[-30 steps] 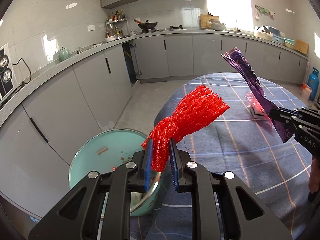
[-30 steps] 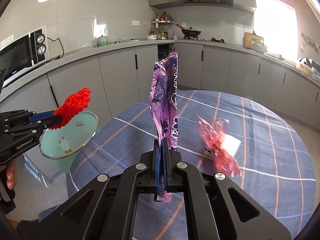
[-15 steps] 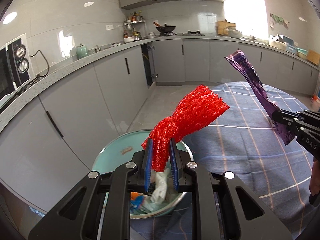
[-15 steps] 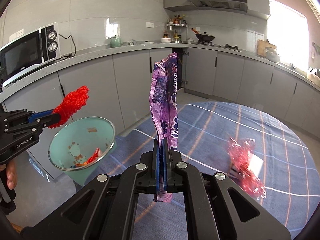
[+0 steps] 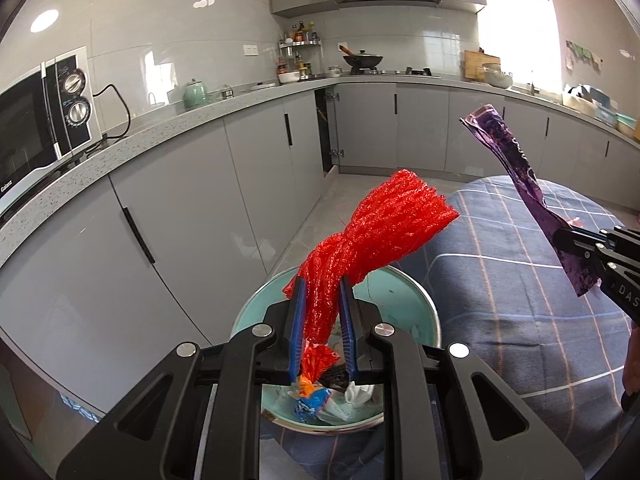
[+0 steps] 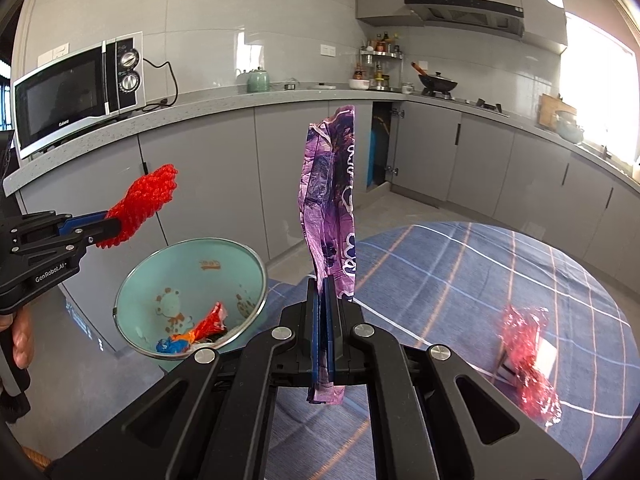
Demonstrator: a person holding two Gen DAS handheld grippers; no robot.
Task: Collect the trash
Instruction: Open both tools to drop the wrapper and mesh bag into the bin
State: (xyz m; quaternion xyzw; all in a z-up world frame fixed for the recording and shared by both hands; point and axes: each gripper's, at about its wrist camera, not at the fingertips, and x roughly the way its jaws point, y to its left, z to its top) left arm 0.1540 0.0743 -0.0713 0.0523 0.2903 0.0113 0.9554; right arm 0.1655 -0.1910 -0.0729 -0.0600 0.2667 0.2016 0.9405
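Left wrist view: both grippers holding trash above the bin.
Left gripper jaws clamp a red mesh bag over the teal trash bin; right gripper jaws pinch a purple wrapper.

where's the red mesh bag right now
The red mesh bag is pinched in the left gripper, directly above the teal bowl at the table's edge.

There are two tools, the left tool and the right tool. I count one red net bundle, one purple wrapper, one pink wrapper and one teal bowl. On the worktop stand one microwave and one green teapot.
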